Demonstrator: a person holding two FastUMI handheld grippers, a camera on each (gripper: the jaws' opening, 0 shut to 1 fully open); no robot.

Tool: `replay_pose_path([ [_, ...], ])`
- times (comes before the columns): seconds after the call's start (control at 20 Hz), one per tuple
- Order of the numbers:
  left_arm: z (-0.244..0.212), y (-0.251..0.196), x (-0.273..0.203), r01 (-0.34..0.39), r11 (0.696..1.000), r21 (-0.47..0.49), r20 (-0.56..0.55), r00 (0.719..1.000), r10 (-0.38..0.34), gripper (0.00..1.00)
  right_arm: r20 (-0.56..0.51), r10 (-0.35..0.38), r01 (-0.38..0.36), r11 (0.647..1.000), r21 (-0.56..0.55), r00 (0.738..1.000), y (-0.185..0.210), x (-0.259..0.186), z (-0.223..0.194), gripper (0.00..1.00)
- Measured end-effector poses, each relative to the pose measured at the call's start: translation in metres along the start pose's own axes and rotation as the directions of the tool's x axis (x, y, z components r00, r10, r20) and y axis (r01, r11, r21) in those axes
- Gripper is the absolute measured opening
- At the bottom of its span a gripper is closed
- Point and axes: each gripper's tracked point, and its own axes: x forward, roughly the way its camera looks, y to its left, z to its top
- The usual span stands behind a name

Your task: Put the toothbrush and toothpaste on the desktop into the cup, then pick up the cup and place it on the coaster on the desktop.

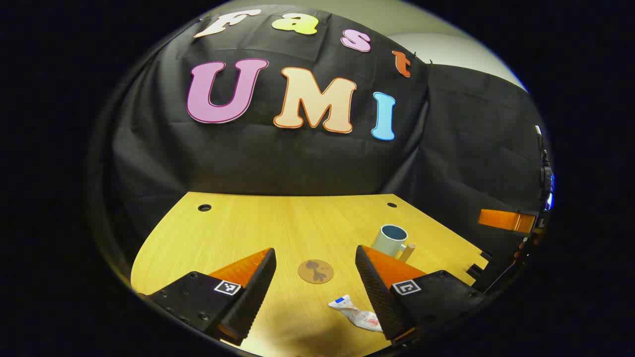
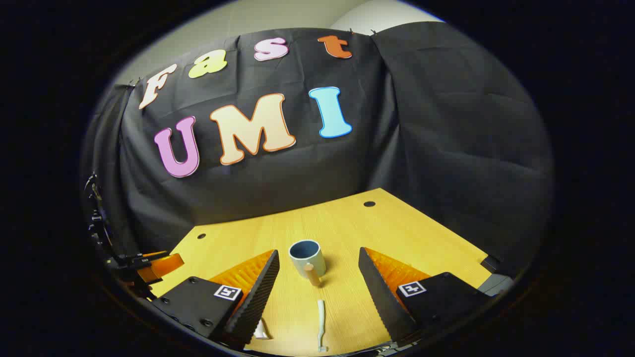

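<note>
Left gripper view: left gripper (image 1: 315, 280) jaws wide open, holding nothing, hovering with the coaster (image 1: 316, 271) between them and the toothpaste (image 1: 356, 313) just beside one finger. Right gripper (image 2: 318, 277), also spread and empty, is lined up on the cup (image 2: 307, 258), toothbrush (image 2: 321, 325) lying in front, probably staged for grabbing. No readable writing on either.

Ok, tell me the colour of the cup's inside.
Dark blue-grey inside the pale ceramic cup; it shows best in the right gripper view.
</note>
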Motion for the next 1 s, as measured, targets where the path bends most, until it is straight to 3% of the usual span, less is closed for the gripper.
replay_pose_path([
  [0.05, -0.002, 0.001, -0.001, -0.003, 1.0, 0.0, -0.006, 1.0, 0.003, 0.94, -0.012, 0.003, -0.003, 1.0, -0.003, 1.0, -0.001, -0.005, -0.011, 0.95],
  [0.3, -0.009, 0.01, -0.006, -0.021, 1.0, -0.009, -0.019, 1.0, 0.021, 0.94, -0.055, -0.001, 0.001, 1.0, -0.004, 0.998, 0.001, 0.001, -0.026, 0.98],
  [0.65, -0.01, 0.032, -0.02, -0.108, 0.993, -0.051, -0.009, 0.994, 0.108, 0.94, -0.136, -0.002, -0.002, 0.999, -0.032, 0.991, -0.006, 0.02, -0.046, 0.95],
  [0.7, -0.012, 0.035, -0.022, -0.121, 0.991, -0.056, -0.012, 0.993, 0.121, 0.94, -0.156, -0.001, -0.006, 0.999, -0.039, 0.988, -0.006, 0.025, -0.05, 0.99],
  [1.0, -0.02, 0.05, -0.023, -0.177, 0.981, -0.077, -0.025, 0.984, 0.175, 0.94, -0.287, 0.023, -0.06, 0.991, -0.12, 0.958, -0.002, 0.044, -0.078, 0.99],
])
